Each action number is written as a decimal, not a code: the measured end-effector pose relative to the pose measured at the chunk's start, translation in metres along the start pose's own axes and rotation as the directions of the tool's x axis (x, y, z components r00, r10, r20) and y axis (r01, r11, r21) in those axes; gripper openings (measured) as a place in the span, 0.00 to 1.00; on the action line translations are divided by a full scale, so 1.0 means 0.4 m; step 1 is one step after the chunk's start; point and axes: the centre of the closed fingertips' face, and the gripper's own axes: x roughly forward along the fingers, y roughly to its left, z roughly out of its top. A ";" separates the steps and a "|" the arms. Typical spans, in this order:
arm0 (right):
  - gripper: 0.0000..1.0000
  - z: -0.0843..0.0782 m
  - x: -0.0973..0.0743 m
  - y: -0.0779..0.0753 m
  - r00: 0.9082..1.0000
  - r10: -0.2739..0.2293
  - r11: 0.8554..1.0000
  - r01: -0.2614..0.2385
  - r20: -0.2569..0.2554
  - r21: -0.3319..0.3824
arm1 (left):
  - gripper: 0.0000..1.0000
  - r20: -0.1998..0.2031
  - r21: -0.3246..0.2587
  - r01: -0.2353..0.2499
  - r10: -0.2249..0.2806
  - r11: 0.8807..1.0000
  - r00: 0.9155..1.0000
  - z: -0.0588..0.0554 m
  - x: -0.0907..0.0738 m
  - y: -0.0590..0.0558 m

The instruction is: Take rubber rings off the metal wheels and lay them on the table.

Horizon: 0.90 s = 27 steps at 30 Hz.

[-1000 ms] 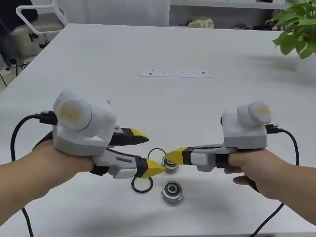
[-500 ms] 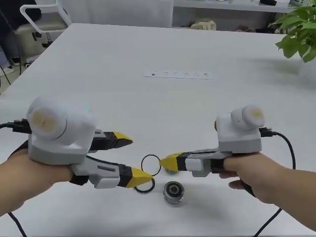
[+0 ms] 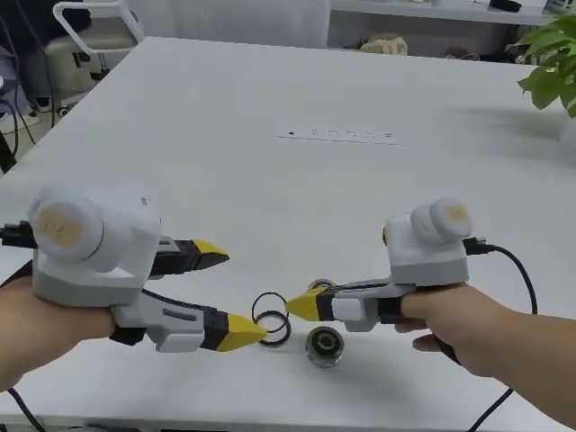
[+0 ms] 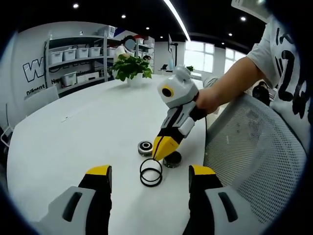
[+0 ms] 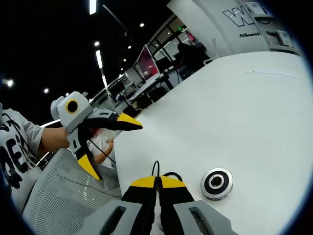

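My right gripper [image 3: 299, 307] is shut on a thin black rubber ring [image 3: 268, 307], held just over a second ring [image 3: 280, 330] that lies on the white table [image 3: 297, 193]. In the right gripper view the ring [image 5: 156, 169] rises from between the shut jaws. One bare metal wheel [image 3: 324, 346] stands in front of the right gripper. Another wheel [image 3: 319, 287] sits partly hidden behind it. My left gripper [image 3: 228, 292] is open, left of the rings, with nothing between its jaws. Both rings [image 4: 150, 172] and both wheels [image 4: 145, 147] [image 4: 172, 159] lie ahead in the left gripper view.
A white socket strip [image 3: 340, 136] is set into the table's middle. A green plant [image 3: 551, 56] stands at the far right. A mesh chair [image 4: 254, 147] is at the near table edge. Open table surface stretches beyond the grippers.
The right gripper has drawn the ring away from the wheel and brought it down beside the ring on the table. The left gripper has backed off to the left.
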 end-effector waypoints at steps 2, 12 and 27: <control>0.00 -0.006 0.004 -0.002 1.000 -0.001 1.000 0.001 -0.010 -0.001 | 0.62 0.003 -0.002 -0.004 0.004 1.000 1.000 0.000 -0.005 0.001; 0.00 -0.024 0.017 -0.017 0.999 -0.008 1.000 0.009 -0.037 0.020 | 0.65 -0.003 -0.006 -0.009 0.009 1.000 1.000 -0.014 -0.016 -0.006; 0.00 -0.043 0.023 -0.040 0.997 -0.035 0.998 0.038 -0.062 0.040 | 0.64 -0.020 -0.015 -0.017 0.016 1.000 1.000 -0.031 -0.022 0.001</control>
